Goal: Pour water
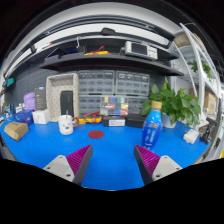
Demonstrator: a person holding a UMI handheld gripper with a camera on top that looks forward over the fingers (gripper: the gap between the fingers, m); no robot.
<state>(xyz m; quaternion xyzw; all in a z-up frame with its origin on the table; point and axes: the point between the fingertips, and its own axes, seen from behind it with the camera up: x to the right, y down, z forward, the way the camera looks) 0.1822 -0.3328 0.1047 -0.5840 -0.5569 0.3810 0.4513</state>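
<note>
I held the gripper [113, 162] released and empty above the tabletop [110, 148], lined toward the blue bottle [151, 127] I judged must be grasped first.

No text, brand, number or sign can be read. The blue plastic bottle with a yellow cap [152, 125], standing on the blue tabletop [110, 150] beyond the right finger, has a label band, print illegible. The white cup [66, 124] beyond the left finger shows no legible marking. The colourful boxes [113, 108] far ahead between the fingers carry patches of colour only, nothing readable. The grey drawer cabinet [110, 84] behind them has no legible tags. The gripper [113, 160] fingers are spread apart with nothing between them; pink pads [78, 158] unmarked.
</note>
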